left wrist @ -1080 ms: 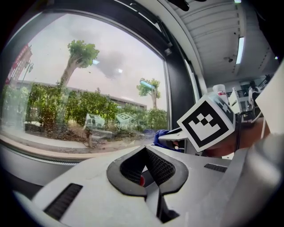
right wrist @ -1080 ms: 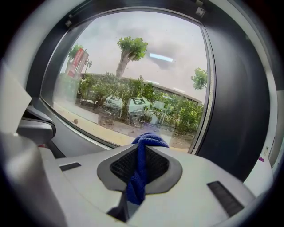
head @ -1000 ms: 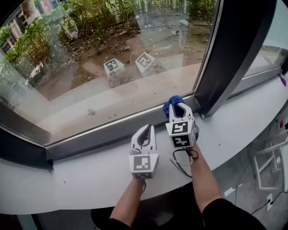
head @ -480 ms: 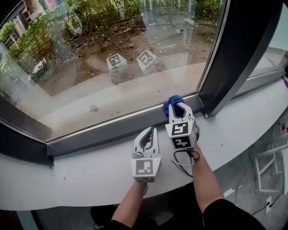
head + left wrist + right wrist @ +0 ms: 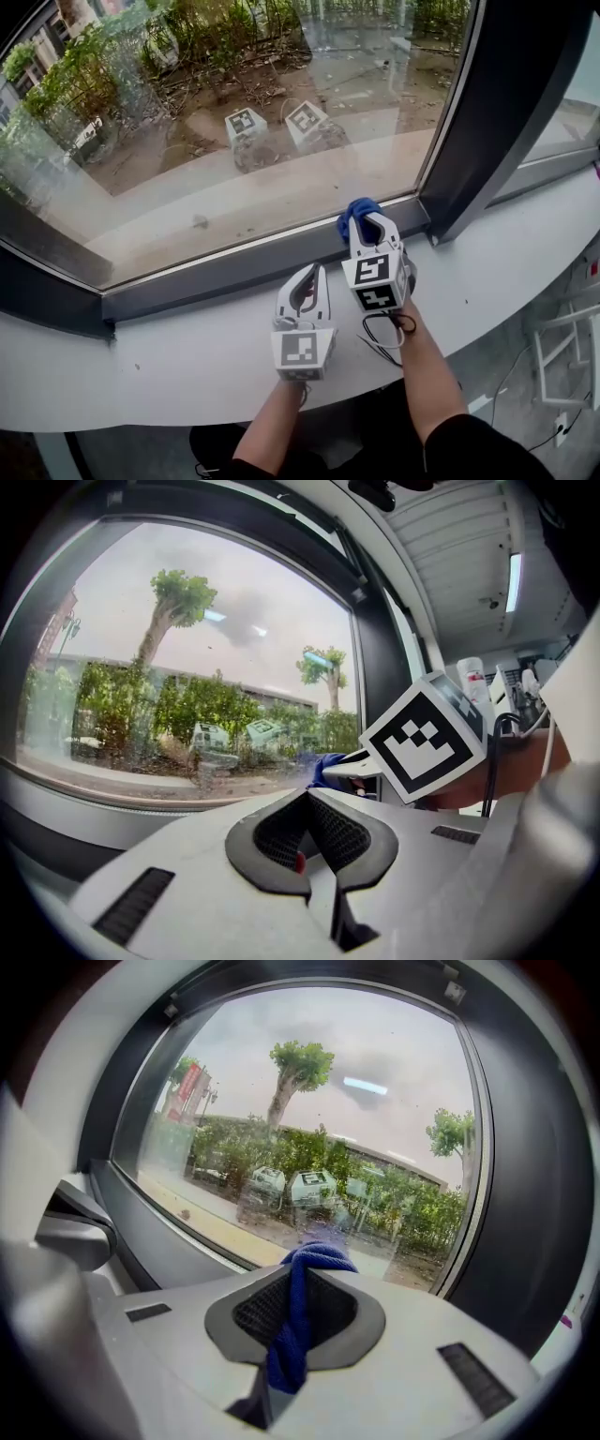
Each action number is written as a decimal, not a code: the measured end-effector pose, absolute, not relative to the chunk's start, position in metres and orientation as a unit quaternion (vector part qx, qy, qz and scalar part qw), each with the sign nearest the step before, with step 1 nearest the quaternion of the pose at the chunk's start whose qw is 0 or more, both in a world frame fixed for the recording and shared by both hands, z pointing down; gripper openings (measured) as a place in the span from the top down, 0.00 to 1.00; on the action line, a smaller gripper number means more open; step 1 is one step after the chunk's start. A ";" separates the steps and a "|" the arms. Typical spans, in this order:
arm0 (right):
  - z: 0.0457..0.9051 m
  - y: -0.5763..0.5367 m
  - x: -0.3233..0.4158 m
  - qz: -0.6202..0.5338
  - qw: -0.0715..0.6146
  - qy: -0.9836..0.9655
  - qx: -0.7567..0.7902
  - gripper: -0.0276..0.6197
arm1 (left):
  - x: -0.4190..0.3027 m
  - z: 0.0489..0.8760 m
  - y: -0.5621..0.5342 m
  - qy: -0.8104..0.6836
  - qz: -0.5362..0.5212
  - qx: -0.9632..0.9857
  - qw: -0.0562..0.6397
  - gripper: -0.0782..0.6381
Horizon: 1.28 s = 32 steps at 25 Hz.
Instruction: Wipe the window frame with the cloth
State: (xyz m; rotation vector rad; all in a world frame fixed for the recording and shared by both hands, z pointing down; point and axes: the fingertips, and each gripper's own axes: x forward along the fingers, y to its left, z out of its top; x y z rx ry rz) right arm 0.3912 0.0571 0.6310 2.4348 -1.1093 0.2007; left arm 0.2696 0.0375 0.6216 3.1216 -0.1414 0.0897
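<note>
The right claw (image 5: 370, 228) grips the blue cloth (image 5: 353, 215), seemingly against the window frame (image 5: 234, 270); press down, slide steadily along it. The left claw (image 5: 306, 278) is closed, empty.

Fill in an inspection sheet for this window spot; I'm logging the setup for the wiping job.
Surface: white sill.
Job's things: blue cloth against the dark window frame, near the corner post.
Clutter: nothing seen.
Grippers: right tongs shut on the cloth; left tongs shut, empty, over the sill.
Cables: black cable looped by the right wrist.
Surroundings: glass, garden outside.
</note>
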 end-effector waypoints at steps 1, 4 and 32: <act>0.631 0.057 0.391 0.070 0.233 -0.401 0.883 0.92 | 0.269 0.622 0.037 -0.046 0.029 0.998 0.008 0.88; 0.631 0.058 0.390 0.064 0.240 -0.397 0.883 0.92 | 0.265 0.623 0.034 -0.050 0.032 0.998 0.012 0.88; 0.629 0.031 0.363 0.043 0.272 -0.440 0.854 0.92 | 0.246 0.618 0.002 -0.083 0.028 0.996 0.013 0.88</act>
